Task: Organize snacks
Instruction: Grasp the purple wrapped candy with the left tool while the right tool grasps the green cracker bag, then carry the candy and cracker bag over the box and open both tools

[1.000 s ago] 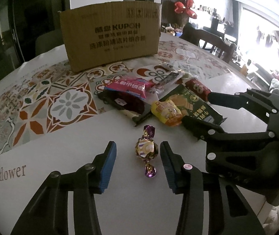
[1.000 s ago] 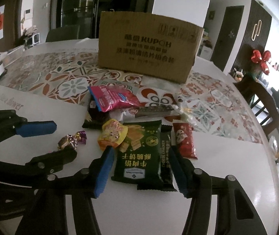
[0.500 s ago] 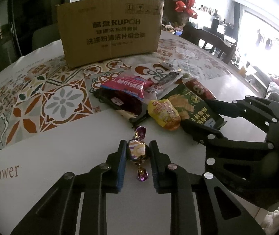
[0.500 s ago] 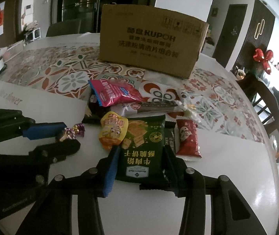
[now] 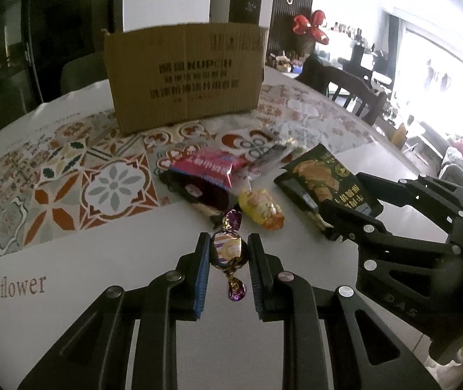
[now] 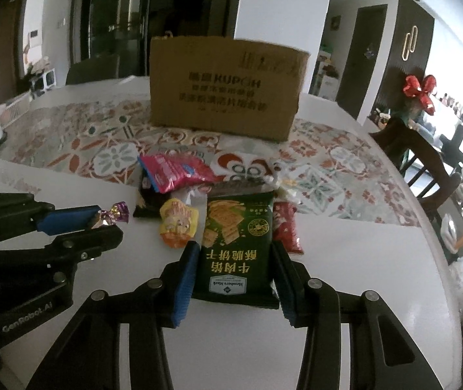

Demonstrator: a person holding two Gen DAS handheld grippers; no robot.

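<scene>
Gripping the wrapped candy (image 5: pixel 227 251) in your left gripper (image 5: pixel 228 271) and the green cracker packet (image 6: pixel 235 249) in your right gripper (image 6: pixel 234 279), both lifted just off the tabletop (image 5: pixel 108 260), you were mid-pickup and next needed to carry both over the cardboard box (image 6: pixel 225 89).

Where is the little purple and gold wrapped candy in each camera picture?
Left wrist view: the small purple and gold twist-wrapped candy sits low in the middle, pinched between the left gripper's blue pads.
Right wrist view: the same candy is at the left, peeking out past the left gripper's fingertips.
Shared landmark: the brown cardboard box stands at the back of the table in both.
</scene>
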